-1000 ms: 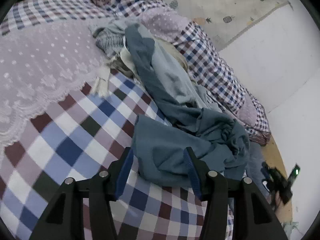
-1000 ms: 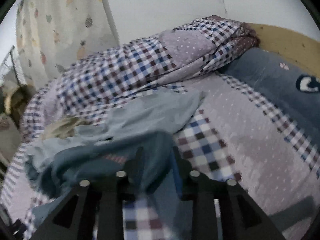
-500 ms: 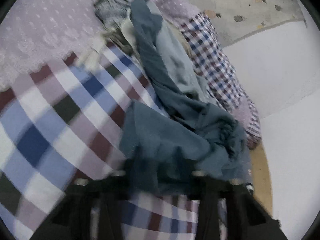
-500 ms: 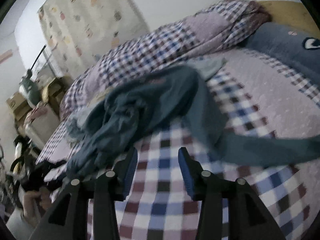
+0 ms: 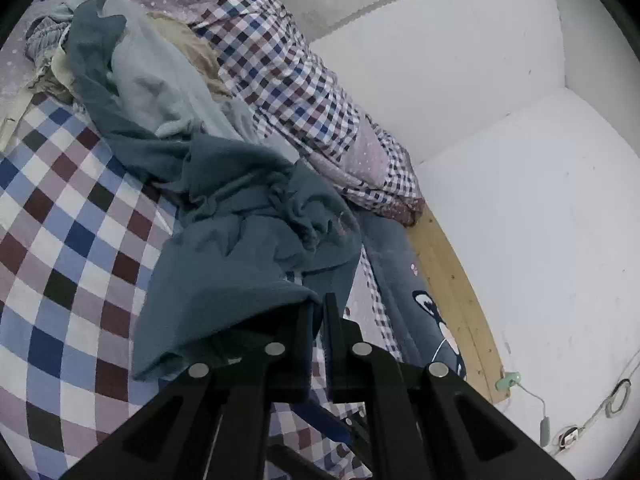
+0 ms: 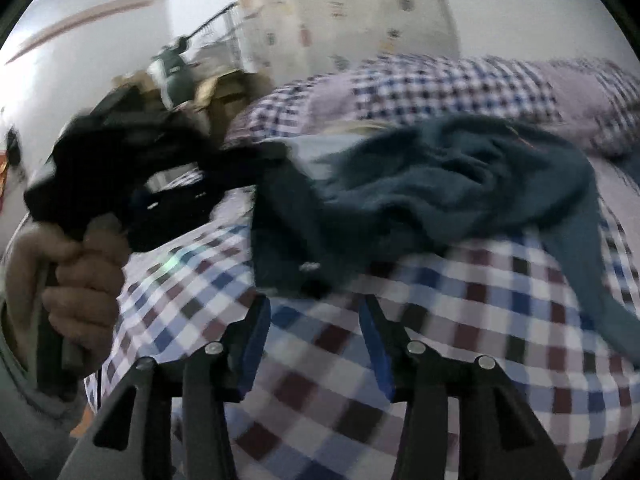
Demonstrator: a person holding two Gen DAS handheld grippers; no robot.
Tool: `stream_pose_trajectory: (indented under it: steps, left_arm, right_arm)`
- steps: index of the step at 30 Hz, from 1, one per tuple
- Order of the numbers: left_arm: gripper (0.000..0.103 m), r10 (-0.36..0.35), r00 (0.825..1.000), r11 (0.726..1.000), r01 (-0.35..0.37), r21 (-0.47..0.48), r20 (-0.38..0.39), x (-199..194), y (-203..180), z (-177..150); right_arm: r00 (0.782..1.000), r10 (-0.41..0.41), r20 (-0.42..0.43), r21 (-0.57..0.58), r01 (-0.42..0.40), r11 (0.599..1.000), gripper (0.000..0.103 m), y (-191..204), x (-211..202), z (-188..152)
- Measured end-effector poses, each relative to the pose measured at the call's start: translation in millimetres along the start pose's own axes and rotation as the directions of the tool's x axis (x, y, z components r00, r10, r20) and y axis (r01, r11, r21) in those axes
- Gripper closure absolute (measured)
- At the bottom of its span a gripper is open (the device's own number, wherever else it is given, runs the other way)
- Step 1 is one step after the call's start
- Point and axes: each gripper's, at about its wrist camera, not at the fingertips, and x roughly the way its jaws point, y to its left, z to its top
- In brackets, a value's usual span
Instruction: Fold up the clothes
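A crumpled dark teal garment (image 5: 240, 240) lies on the checked bedspread (image 5: 60, 248), partly over a pale blue garment (image 5: 160, 92). My left gripper (image 5: 318, 312) is shut on the teal garment's near edge, which drapes over its fingers and is lifted off the bed. In the right wrist view the same teal garment (image 6: 460, 188) spreads across the bed, and the left gripper's body, held in a hand (image 6: 80, 280), shows at the left. My right gripper (image 6: 314, 324) hangs just in front of the garment's edge with its jaws opening and nothing between them.
A rolled checked quilt (image 5: 300, 92) runs along the wall behind the clothes. A dark blue pillow (image 5: 412, 300) with a cartoon face lies by the wooden bed edge (image 5: 456, 288). More clothes (image 5: 44, 36) are piled at the far end. Cables (image 5: 580, 416) lie beside the bed.
My left gripper closed on the teal garment's edge and lifted it. My right gripper let go of the cloth, opened and swung left and down toward the near edge.
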Motion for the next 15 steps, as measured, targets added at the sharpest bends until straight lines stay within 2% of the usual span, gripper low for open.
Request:
stream_pose_trajectory:
  steps: [4,7,9,11,12,13,14,15]
  left_arm:
    - [0.1,0.004,1.0,1.0,-0.004,-0.012,-0.031,3.9,5.5,-2.3]
    - [0.1,-0.013,0.999,1.0,0.012,-0.016,-0.045,6.0,6.8,-3.7]
    - [0.094,-0.035,0.997,0.999,0.034,-0.021,-0.066,7.3,7.4,-6.0]
    - [0.07,-0.045,0.996,0.999,0.043,-0.023,-0.08,8.2,8.2,-8.3]
    - [0.063,-0.045,0.996,0.999,0.044,-0.024,-0.082,8.2,8.4,-9.1]
    - [0.05,-0.045,0.996,0.999,0.043,-0.029,-0.082,6.8,9.4,-9.1]
    - [0.043,-0.045,0.996,0.999,0.042,-0.035,-0.083,5.4,10.4,-9.0]
    - [0.04,-0.045,0.996,0.998,0.042,-0.04,-0.083,4.0,11.3,-9.0]
  right_arm:
    - [0.999,-0.037,0.016,-0.063,0.038,0.997,0.051,12.9,7.2,2.3]
    - [0.999,-0.048,0.025,-0.045,0.049,0.998,0.051,7.3,14.3,9.2]
    - [0.998,-0.057,0.023,-0.034,0.058,0.998,0.051,3.0,20.8,14.7]
    - [0.998,-0.059,0.014,-0.027,0.059,0.998,0.051,1.0,29.6,19.4]
    - [0.998,-0.059,0.009,-0.024,0.059,0.998,0.051,0.0,33.9,21.8]
    - [0.998,-0.058,0.003,-0.025,0.058,0.998,0.051,-0.3,38.1,23.9]
    - [0.998,-0.055,-0.005,-0.029,0.055,0.998,0.052,0.0,42.0,25.8]
    - [0.999,-0.053,-0.012,-0.034,0.052,0.998,0.054,0.1,45.7,27.2]
